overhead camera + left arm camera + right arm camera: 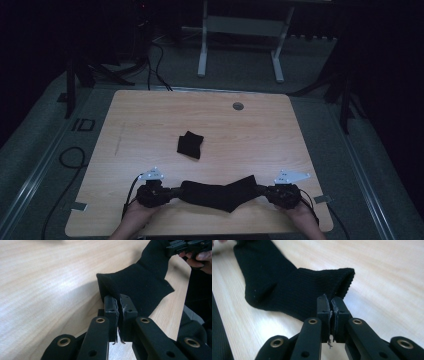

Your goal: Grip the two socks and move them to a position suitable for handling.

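Note:
A long black sock (220, 194) is stretched across the near part of the wooden table (150, 120), between my two grippers. My left gripper (172, 192) is shut on the sock's left end; in the left gripper view its jaws (119, 302) pinch the fabric edge (135, 285). My right gripper (261, 190) is shut on the sock's right end, the ribbed cuff (324, 282), which my right gripper's jaws (331, 303) clamp. A second black sock (190, 144), folded into a small square, lies in the middle of the table.
A round grommet hole (238, 106) sits near the table's far edge. Beyond the table stands a white desk frame (240, 45) on grey carpet. Cables (70, 157) run along the floor at the left. The table's front edge is just below my hands.

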